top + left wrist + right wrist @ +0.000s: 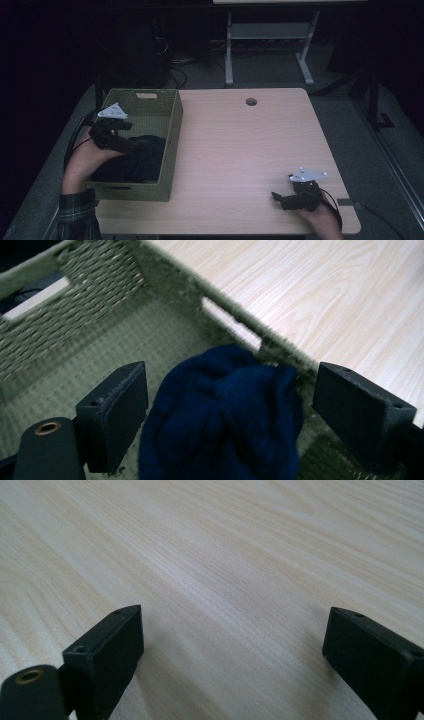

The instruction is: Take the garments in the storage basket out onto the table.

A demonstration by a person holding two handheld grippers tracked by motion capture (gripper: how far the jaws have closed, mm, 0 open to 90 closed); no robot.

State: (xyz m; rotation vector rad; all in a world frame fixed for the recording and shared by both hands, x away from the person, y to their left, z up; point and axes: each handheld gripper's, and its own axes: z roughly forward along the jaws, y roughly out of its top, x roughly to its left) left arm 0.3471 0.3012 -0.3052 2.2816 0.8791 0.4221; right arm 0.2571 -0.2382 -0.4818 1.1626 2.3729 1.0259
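over the woven basket at the table's left edge: left gripper poised above dark blue cloth, nothing grasped.

left gripper [131,143] hangs inside the olive woven basket [172,131], jaws spread wide with the bunched dark blue cloth [225,415] lying between and below them on the basket floor, against the wall nearest the table's middle; judged either just let go or lined up for pickup. right gripper [278,198] rests low near the table's [240,145] front right corner, jaws released over bare wood, likely parked clear of the work.

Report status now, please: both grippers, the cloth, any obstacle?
Left gripper open over dark blue cloth inside woven basket. Right gripper open, above bare table. No obstacle.
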